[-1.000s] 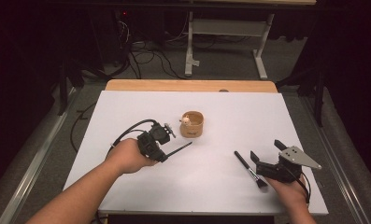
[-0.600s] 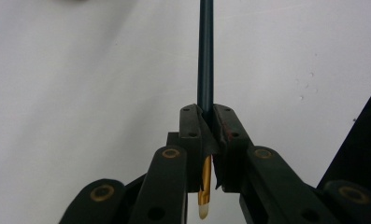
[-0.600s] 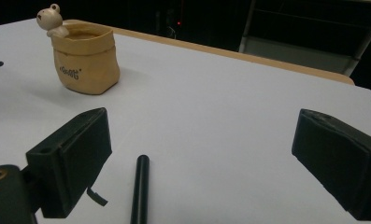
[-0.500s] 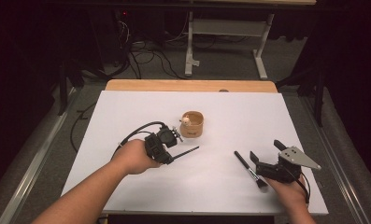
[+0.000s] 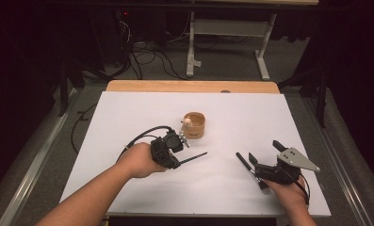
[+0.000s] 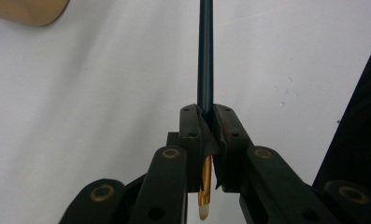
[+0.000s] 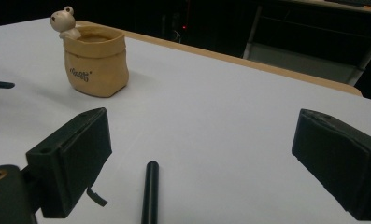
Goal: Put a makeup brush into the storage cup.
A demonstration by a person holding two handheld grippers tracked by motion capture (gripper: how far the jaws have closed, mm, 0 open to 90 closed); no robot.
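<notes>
Right now the left hand-held gripper pinches a thin brush shut, at seven o'clock from the holder; tip it upright before lowering it in

Left hand holds the left gripper low over the table, jaws clamped together, pointing right. Right hand holds the right gripper near the table's front right, jaws spread wide, pointing forward-left.

The white table bears 1 tan pot; 1 black brush, seemingly flat, lies well apart.
</notes>
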